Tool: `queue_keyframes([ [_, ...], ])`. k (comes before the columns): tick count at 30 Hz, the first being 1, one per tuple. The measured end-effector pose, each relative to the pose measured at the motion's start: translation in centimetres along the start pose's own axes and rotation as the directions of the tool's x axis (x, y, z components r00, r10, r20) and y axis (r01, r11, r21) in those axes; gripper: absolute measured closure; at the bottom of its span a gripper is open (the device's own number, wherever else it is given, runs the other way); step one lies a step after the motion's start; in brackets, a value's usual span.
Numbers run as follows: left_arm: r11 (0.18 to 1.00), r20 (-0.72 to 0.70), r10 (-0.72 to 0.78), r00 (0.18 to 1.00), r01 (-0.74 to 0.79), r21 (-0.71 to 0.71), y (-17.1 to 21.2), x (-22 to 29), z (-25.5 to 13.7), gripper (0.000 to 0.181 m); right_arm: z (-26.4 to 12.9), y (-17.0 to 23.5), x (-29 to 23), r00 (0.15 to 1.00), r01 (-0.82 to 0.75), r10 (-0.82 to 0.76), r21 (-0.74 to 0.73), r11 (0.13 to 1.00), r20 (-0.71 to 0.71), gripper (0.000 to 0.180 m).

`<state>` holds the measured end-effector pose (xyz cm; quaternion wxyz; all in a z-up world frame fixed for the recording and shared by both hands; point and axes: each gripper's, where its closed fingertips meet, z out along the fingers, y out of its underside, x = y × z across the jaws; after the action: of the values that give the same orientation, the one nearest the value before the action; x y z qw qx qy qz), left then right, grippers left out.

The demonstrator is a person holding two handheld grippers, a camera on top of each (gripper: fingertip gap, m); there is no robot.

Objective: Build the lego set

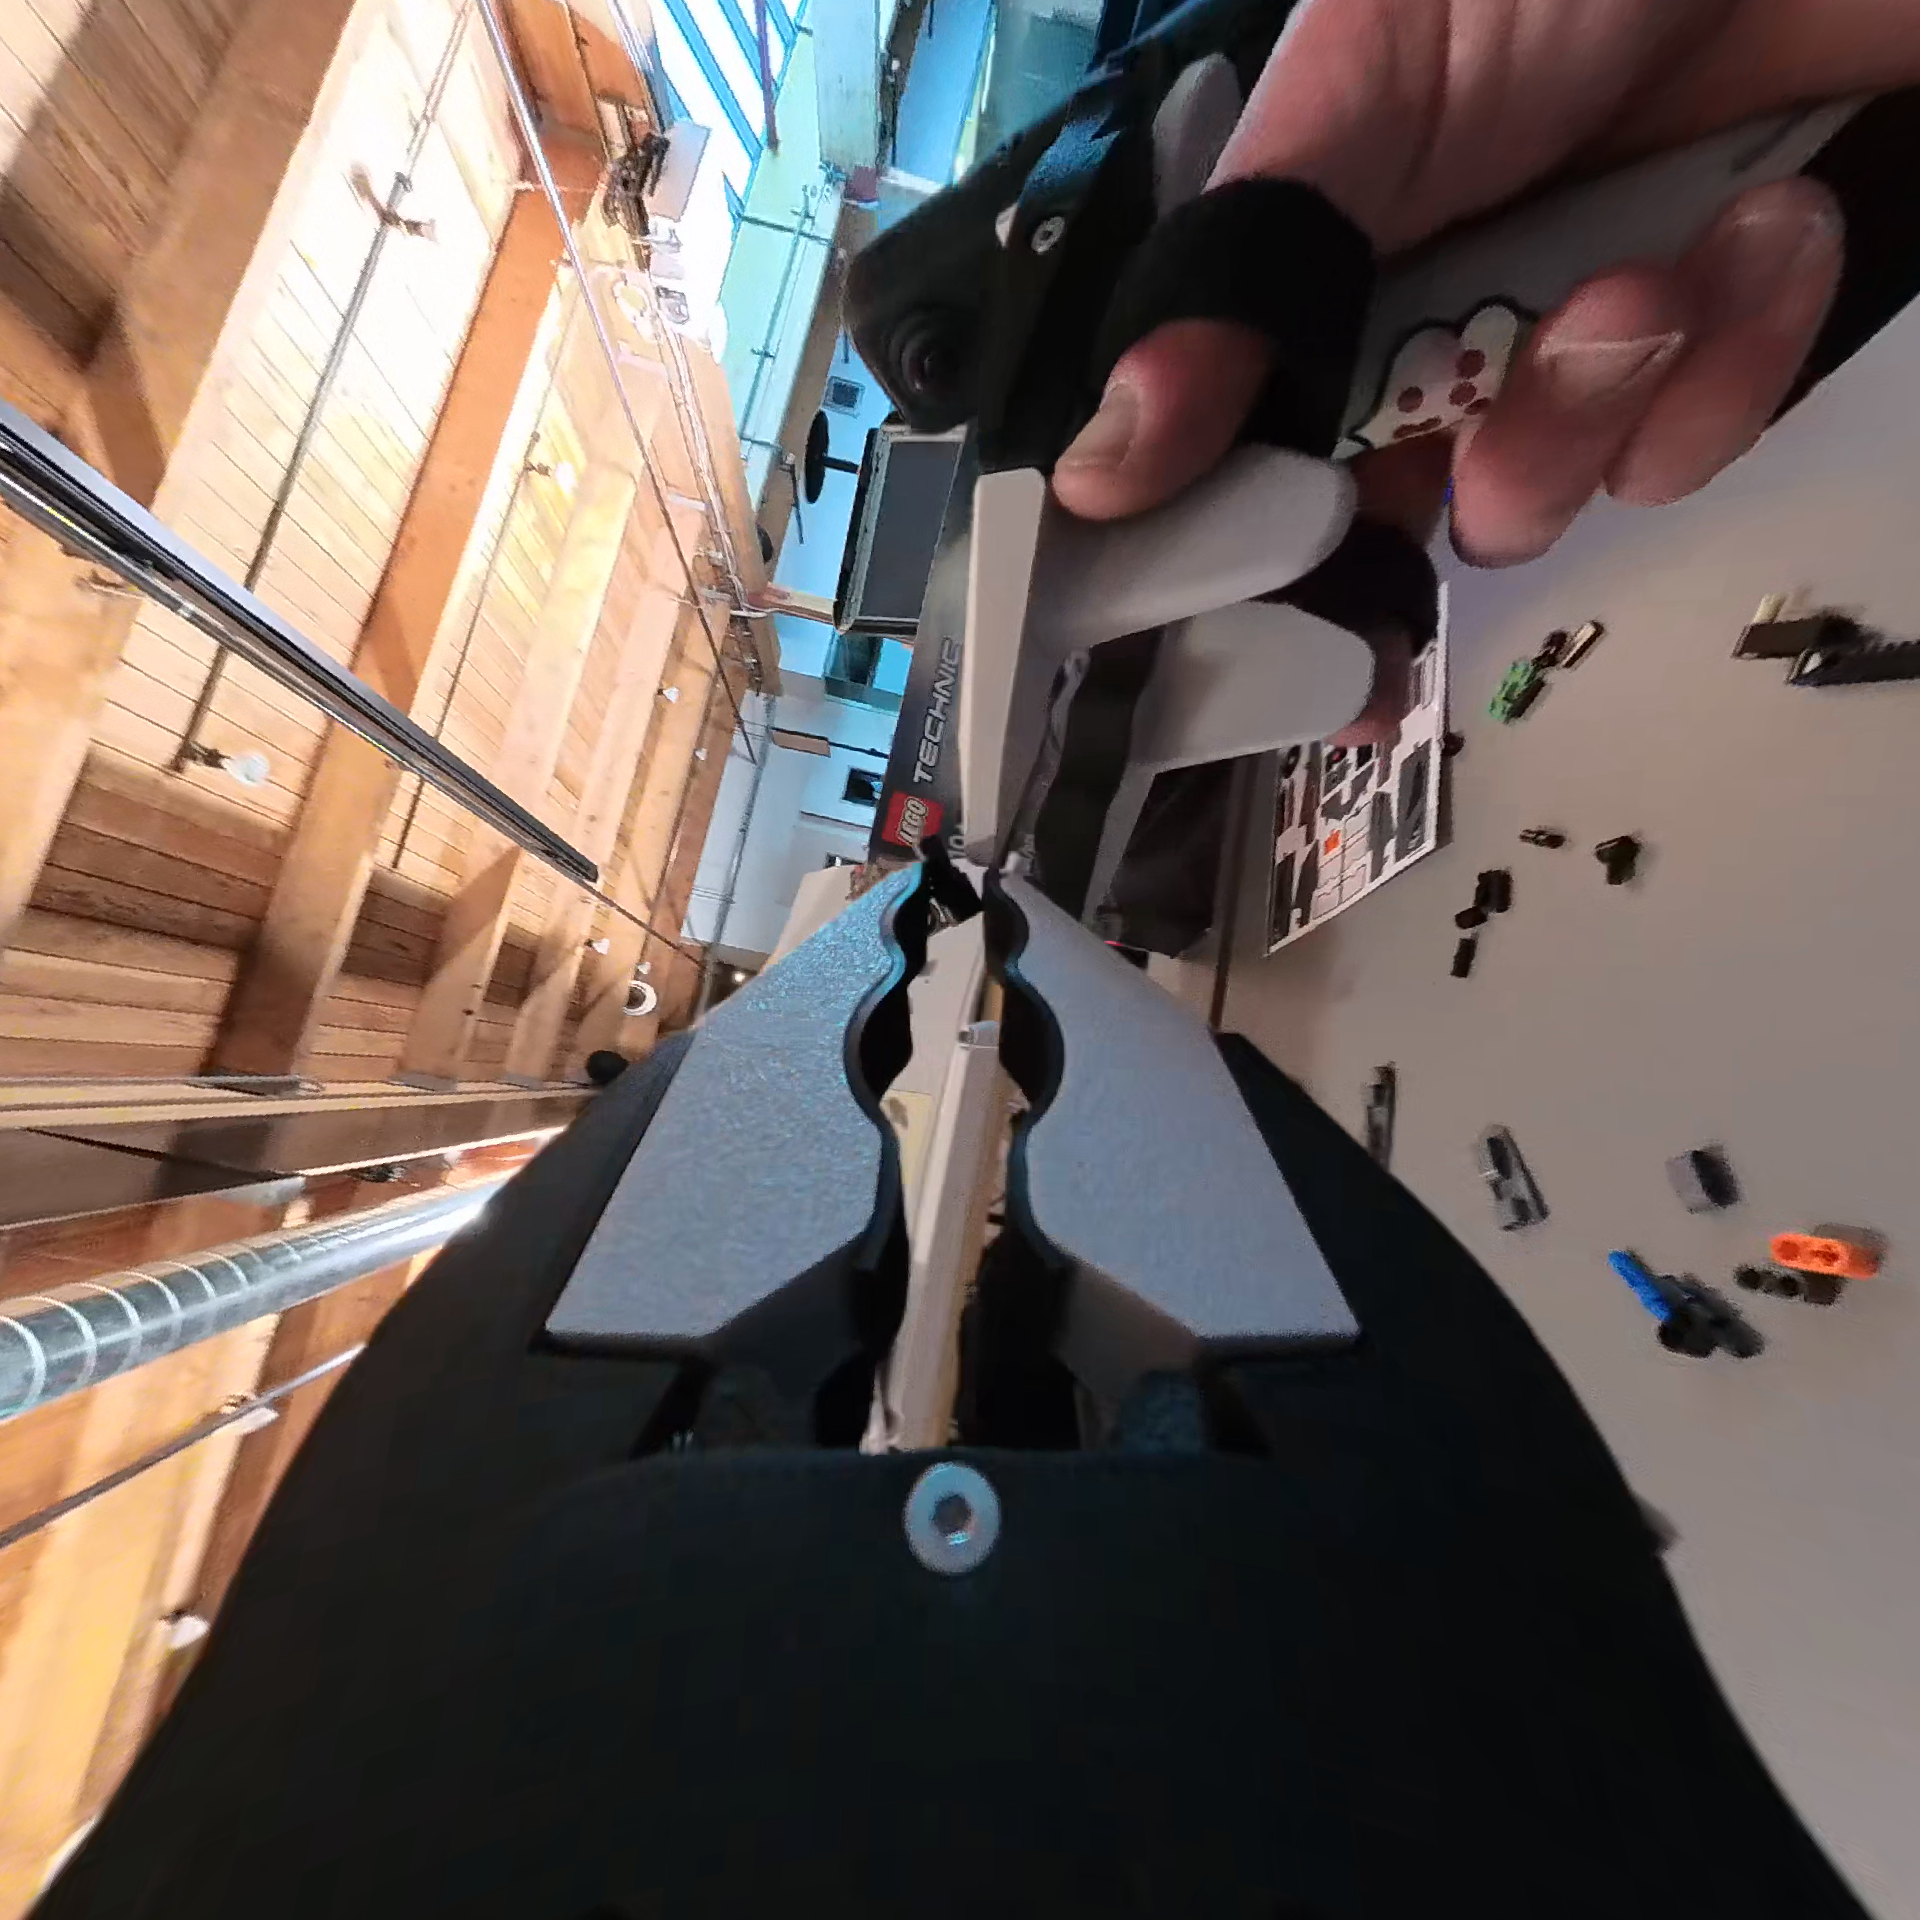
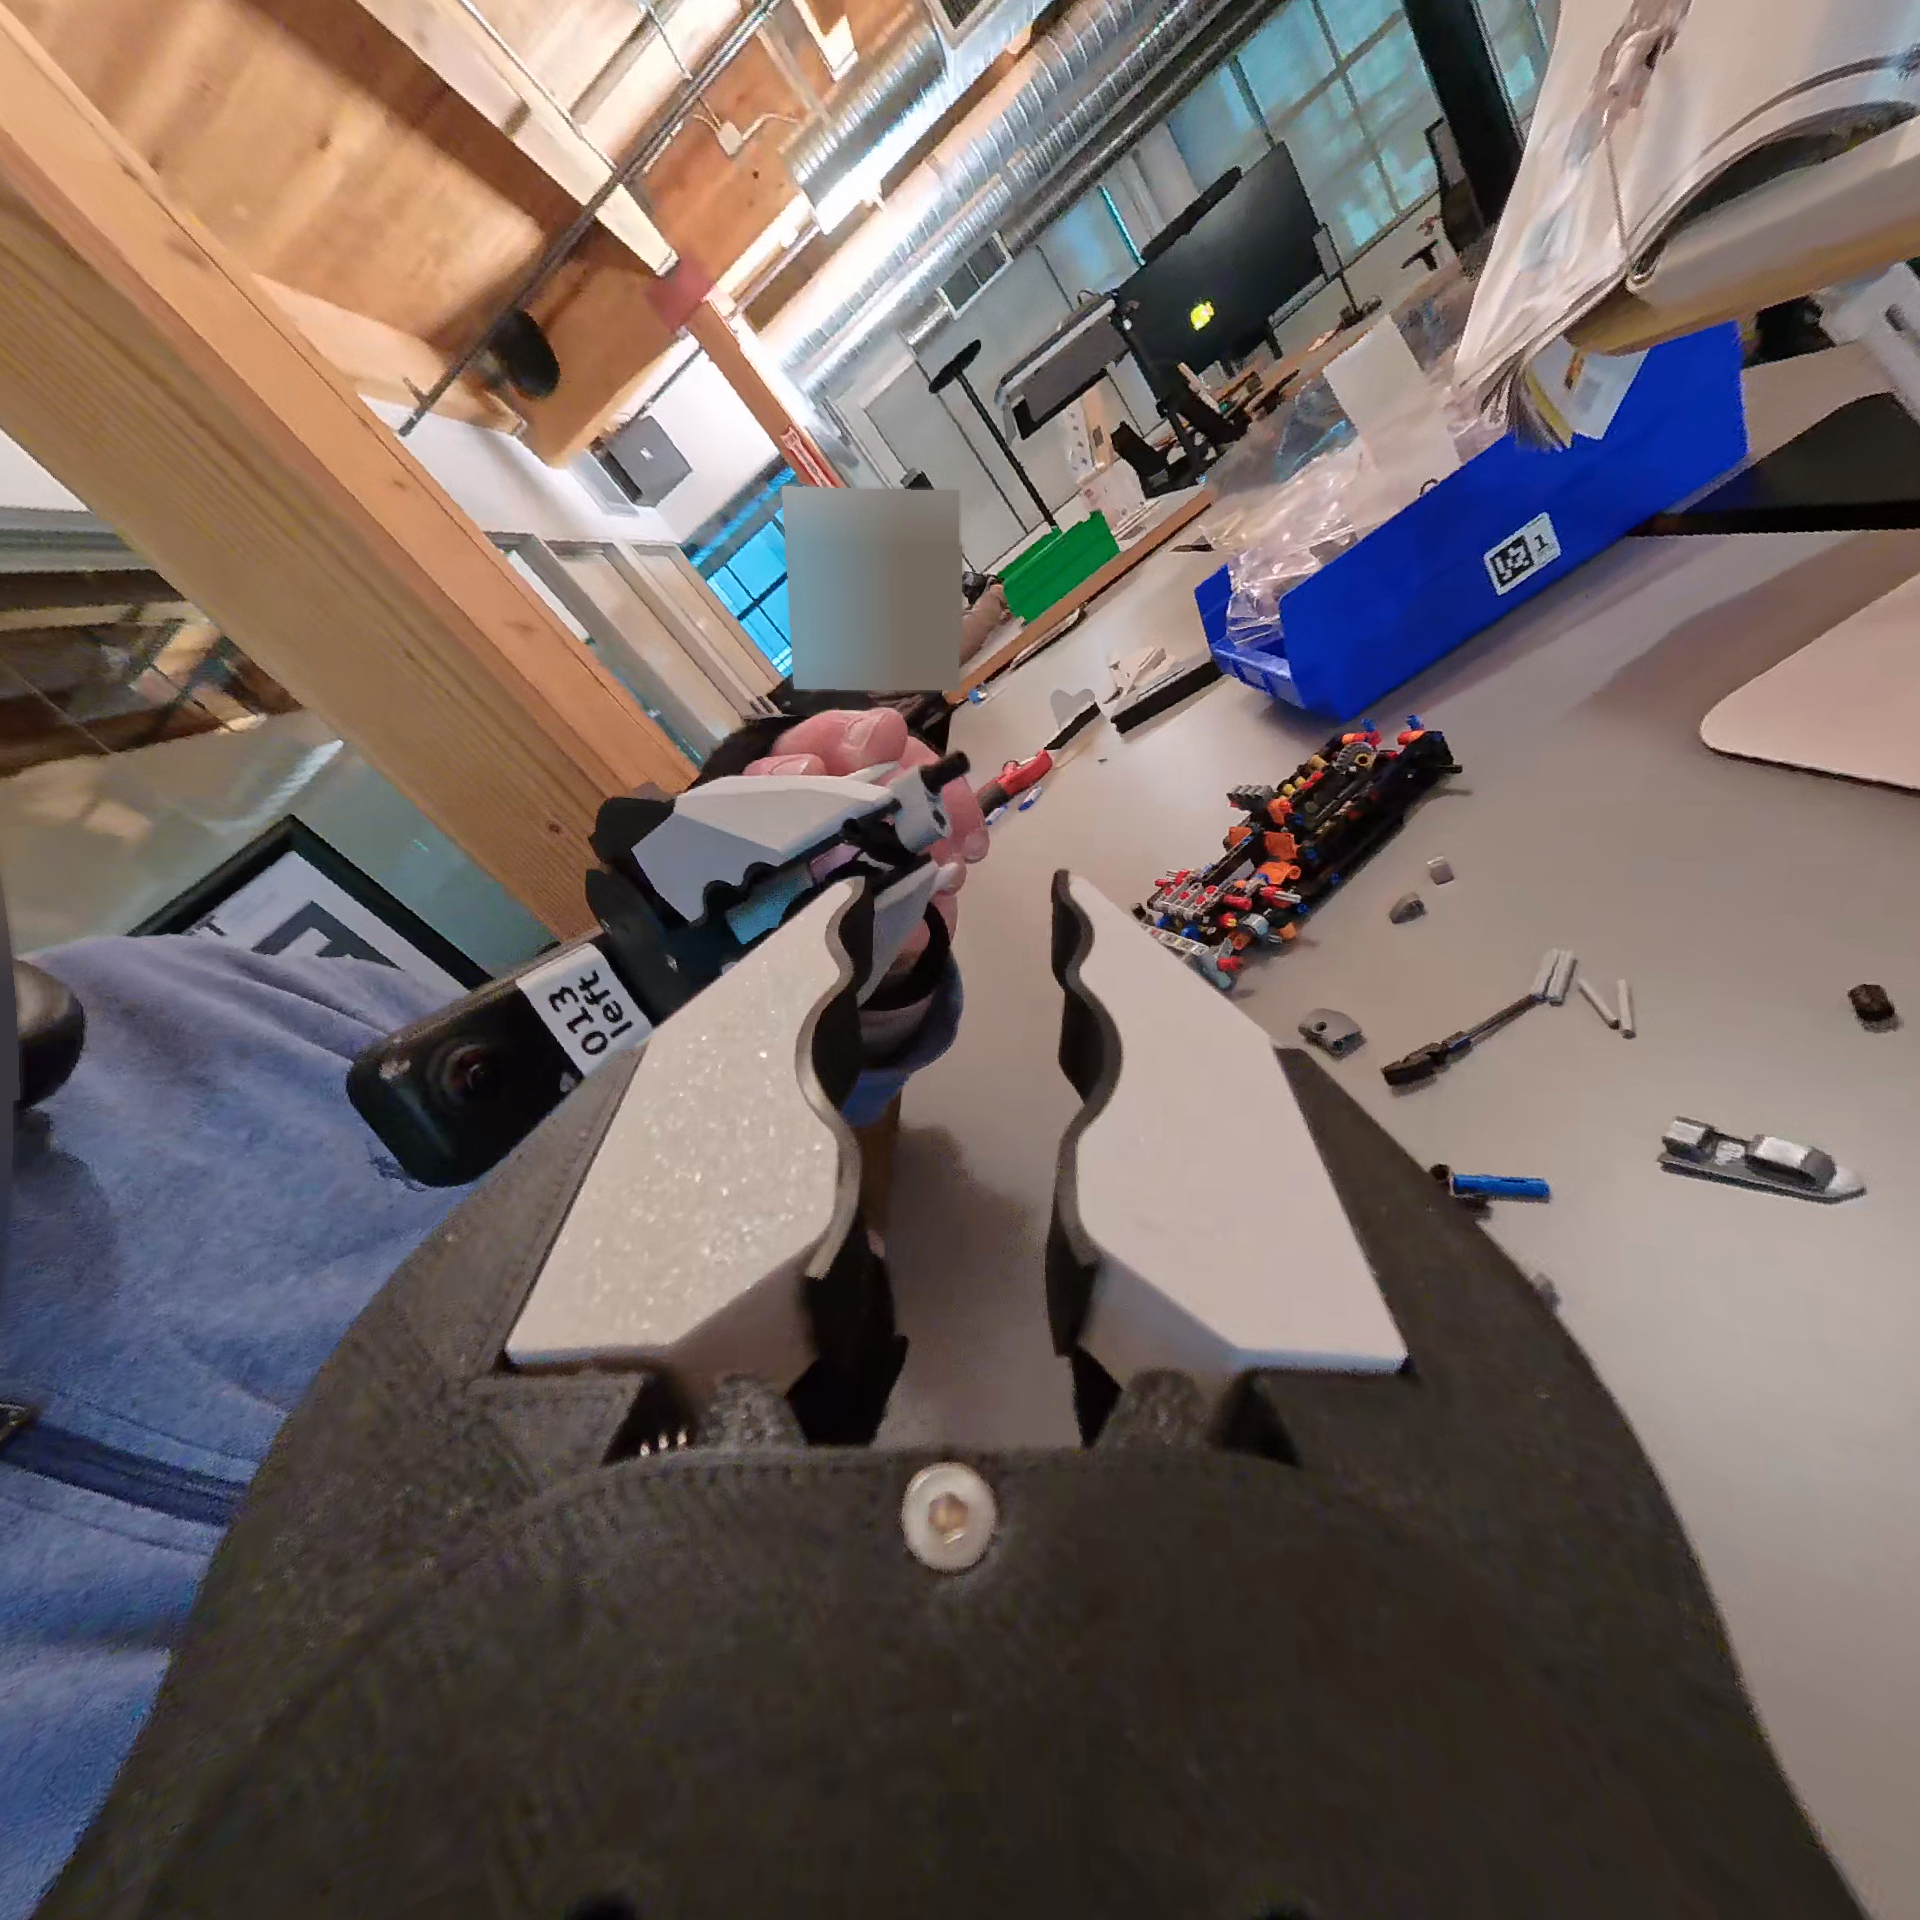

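Observation:
My left gripper (image 1: pixel 954 883) is shut on a small light-grey Lego connector with a black pin; only its black tip (image 1: pixel 943 881) shows between the tips. In the right wrist view the same gripper (image 2: pixel 912 831) holds that piece (image 2: pixel 928 805) up above the table's near edge. My right gripper (image 2: pixel 961 894) is open and empty, its tips close to the held piece. Its fingers (image 1: pixel 997 623) reach toward my left tips, with a hand around its handle. The partly built black, orange and red Lego model (image 2: pixel 1299 831) lies on the grey table (image 2: pixel 1558 1403) to the right.
Loose pieces lie scattered: a blue pin (image 2: pixel 1496 1184), a grey panel (image 2: pixel 1756 1158), a black axle rod (image 2: pixel 1475 1029), an orange piece (image 1: pixel 1823 1252). A sticker sheet (image 1: pixel 1351 831) and the set's box (image 1: pixel 925 748) stand behind. A blue bin (image 2: pixel 1475 561) and a booklet (image 2: pixel 1662 156) are at the far right. Left and right tips are no more than a few centimetres apart.

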<state>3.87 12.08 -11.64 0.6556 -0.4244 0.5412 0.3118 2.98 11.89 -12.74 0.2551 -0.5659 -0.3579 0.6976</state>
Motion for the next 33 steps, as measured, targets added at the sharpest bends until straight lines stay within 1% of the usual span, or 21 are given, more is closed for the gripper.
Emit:
queue_keyframes([
  [3, 0.996, 0.008, 0.090, 0.996, -0.090, 0.003, 0.0, -0.1, 0.0, 0.173, 0.0, -0.1, -0.2, 0.999, -0.040, 0.039, 0.014, 0.999, 0.033, 0.145],
  [7, 0.985, 0.020, 0.170, 0.985, -0.170, 0.021, -0.2, -0.2, -0.2, 0.174, -0.1, 0.0, -0.1, 0.996, -0.073, 0.071, 0.038, 0.997, 0.046, 0.146],
  [10, 0.973, 0.015, 0.225, 0.974, -0.226, 0.040, -0.6, -0.1, -0.4, 0.173, -0.2, -0.3, -0.4, 0.988, -0.124, 0.116, 0.077, 0.989, 0.099, 0.150],
  [15, 0.957, 0.008, 0.285, 0.958, -0.285, 0.050, -0.6, -0.1, -0.4, 0.173, -0.4, -0.5, -1.1, 0.974, -0.161, 0.138, 0.123, 0.979, 0.179, 0.150],
  [18, 0.936, -0.013, 0.347, 0.938, -0.345, 0.067, -0.8, 0.6, -0.4, 0.173, -0.8, -1.1, -0.5, 0.974, -0.181, 0.156, 0.151, 0.972, 0.164, 0.148],
  [22, 0.891, -0.073, 0.451, 0.890, -0.443, 0.102, -1.2, 2.0, -0.4, 0.174, -0.3, -0.4, -0.5, 0.970, -0.209, 0.194, 0.089, 0.974, 0.148, 0.143],
  [23, 0.875, -0.081, 0.480, 0.874, -0.470, 0.116, -1.3, 2.3, -0.4, 0.173, -0.1, -0.2, -0.5, 0.968, -0.215, 0.203, 0.067, 0.974, 0.146, 0.144],
  [25, 0.859, -0.109, 0.508, 0.854, -0.496, 0.125, -1.1, 2.7, -0.4, 0.174, 0.1, 0.5, -0.3, 0.973, -0.204, 0.200, 0.031, 0.978, 0.119, 0.153],
  [27, 0.853, -0.121, 0.521, 0.845, -0.508, 0.121, -0.7, 2.8, -0.3, 0.174, 0.0, 0.3, -0.5, 0.974, -0.191, 0.183, 0.047, 0.980, 0.136, 0.169],
  [33, 0.886, -0.117, 0.463, 0.879, -0.453, 0.105, -0.6, 2.8, -0.4, 0.174, 0.1, 0.2, -0.4, 0.976, -0.154, 0.136, 0.105, 0.982, 0.168, 0.171],
])
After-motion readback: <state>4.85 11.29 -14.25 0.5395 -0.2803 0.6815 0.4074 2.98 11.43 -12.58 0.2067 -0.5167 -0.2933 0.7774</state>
